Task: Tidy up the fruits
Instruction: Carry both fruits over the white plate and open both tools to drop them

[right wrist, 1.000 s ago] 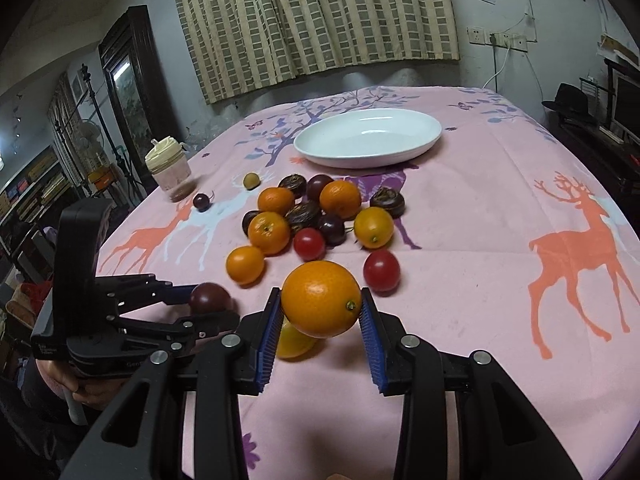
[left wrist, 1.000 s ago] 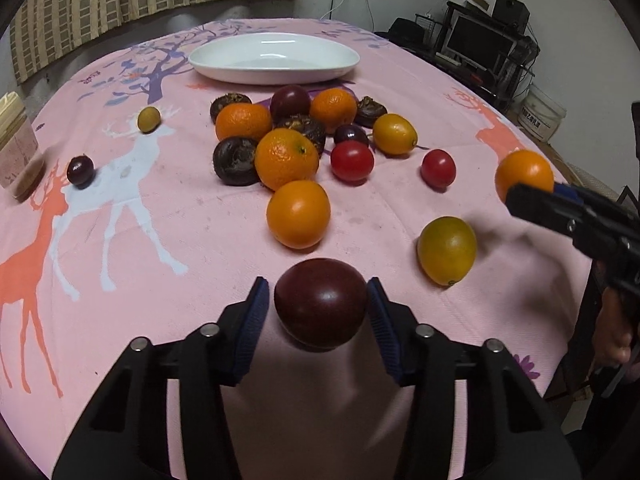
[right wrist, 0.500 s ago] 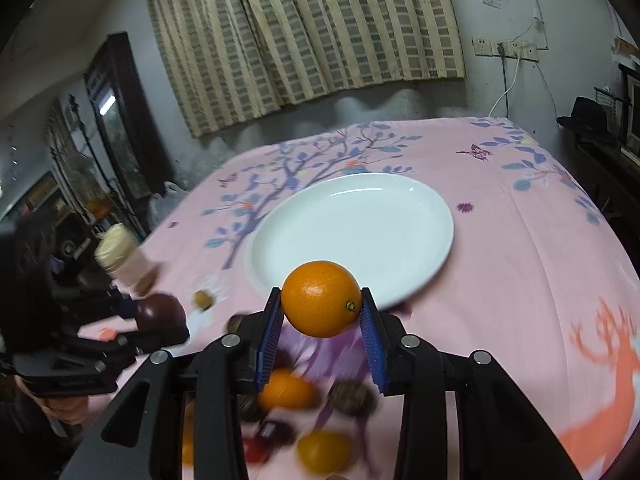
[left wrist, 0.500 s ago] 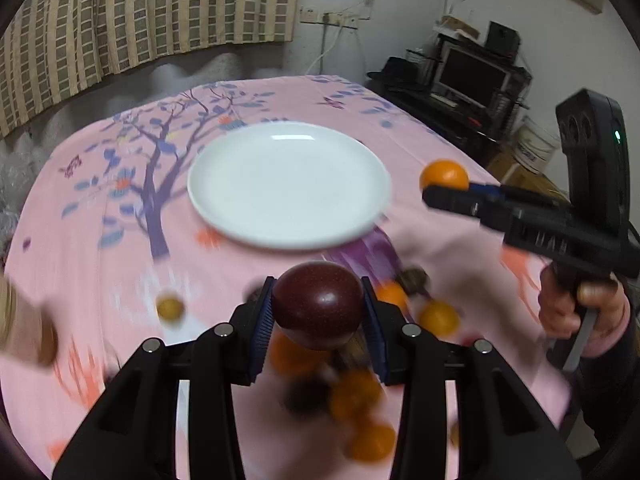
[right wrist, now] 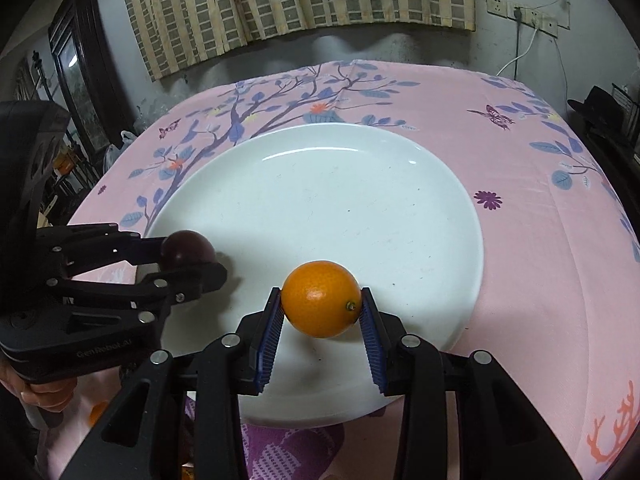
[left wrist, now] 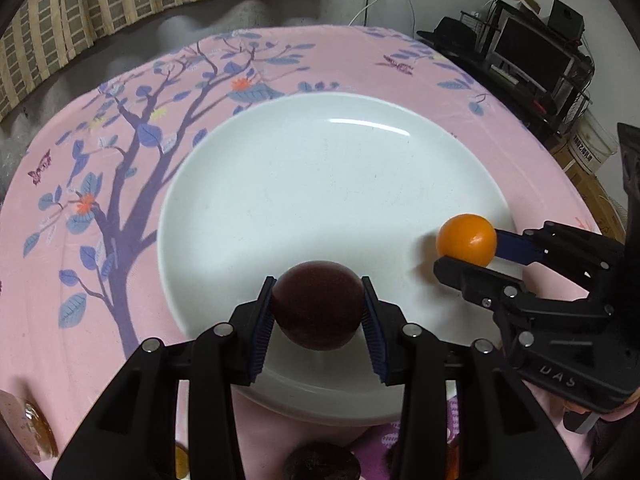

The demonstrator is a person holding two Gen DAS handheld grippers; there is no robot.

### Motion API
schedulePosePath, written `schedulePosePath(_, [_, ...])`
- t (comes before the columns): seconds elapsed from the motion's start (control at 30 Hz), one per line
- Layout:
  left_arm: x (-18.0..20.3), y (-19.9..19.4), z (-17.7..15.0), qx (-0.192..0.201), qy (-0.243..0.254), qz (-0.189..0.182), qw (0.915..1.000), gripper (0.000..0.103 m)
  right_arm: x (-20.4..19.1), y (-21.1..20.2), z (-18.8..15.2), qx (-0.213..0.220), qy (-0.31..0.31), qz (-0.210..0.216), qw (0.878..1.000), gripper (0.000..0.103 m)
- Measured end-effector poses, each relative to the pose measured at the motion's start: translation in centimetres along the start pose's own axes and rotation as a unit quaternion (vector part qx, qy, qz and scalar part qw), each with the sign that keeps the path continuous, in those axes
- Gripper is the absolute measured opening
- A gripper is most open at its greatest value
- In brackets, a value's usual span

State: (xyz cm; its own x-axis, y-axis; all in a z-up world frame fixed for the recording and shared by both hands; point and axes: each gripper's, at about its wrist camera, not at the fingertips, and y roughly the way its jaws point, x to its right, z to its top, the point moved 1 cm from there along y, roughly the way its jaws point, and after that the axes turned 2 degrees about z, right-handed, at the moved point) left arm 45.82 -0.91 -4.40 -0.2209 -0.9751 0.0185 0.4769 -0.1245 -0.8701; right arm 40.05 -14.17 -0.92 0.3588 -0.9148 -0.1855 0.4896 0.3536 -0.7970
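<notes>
plate (right wrist: pixel 400 208): glossy, smooth white ceramic look | worktop cloth (right wrist: pixel 540 240): matt printed fabric | orange (right wrist: pixel 320 304): finely dimpled | tool pads (right wrist: pixel 270 332): ribbed blue

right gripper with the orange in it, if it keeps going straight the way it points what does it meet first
Most likely the round white plate. The right gripper, shut on the round orange fruit, points down over the plate's bare near part, with nothing between. The dark purple fruit sits off to its side. Height above the plate is unclear.

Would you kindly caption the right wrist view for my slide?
Right tool holds an orange over the white plate; left tool brings a dark purple fruit.
</notes>
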Motion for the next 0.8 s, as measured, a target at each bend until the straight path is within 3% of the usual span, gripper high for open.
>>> schedulePosePath(0.1, [0.5,0.3,-0.3,0.003,0.008,0.018,0.9998,0.054,-0.2,0.3,-0.1,-0.008,-0.009,-0.001,1.0,0.039])
schedulePosePath(0.2, [0.7,-1.2,-0.3,0.013,0.013,0.042,0.999,0.067,-0.8,-1.3,-0.4,0.003,-0.021,-0.018,1.0,0.05])
schedulePosePath(0.27, [0.8,-3.7,-1.0,0.035,0.013,0.049,0.9981,0.078,-1.7,-3.8,-1.0,0.02,-0.034,-0.018,0.999,0.065])
schedulePosePath(0.4, [0.7,-10.5,-4.7,0.097,0.008,0.047,0.9941,0.098,-3.5,-10.8,-4.6,0.066,-0.049,0.018,0.996,0.074])
schedulePosePath(0.47, [0.7,-12.7,-7.2,0.11,0.003,0.052,0.9925,0.098,-4.5,-14.0,-7.6,0.09,-0.051,0.037,0.994,0.079])
schedulePosePath(0.57, [0.6,-14.9,-11.8,0.125,-0.01,0.065,0.99,0.098,-6.4,-17.1,-12.5,0.105,-0.057,0.057,0.991,0.079])
schedulePosePath(0.67, [0.2,-15.8,-16.7,0.127,-0.046,0.039,0.9901,0.098,-8.3,-18.7,-17.3,0.114,-0.065,0.058,0.99,0.079])
schedulePosePath(0.8, [0.2,-15.4,-22.2,0.109,-0.084,0.007,0.9904,0.098,-10.6,-18.1,-21.3,0.102,-0.085,0.034,0.991,0.079])
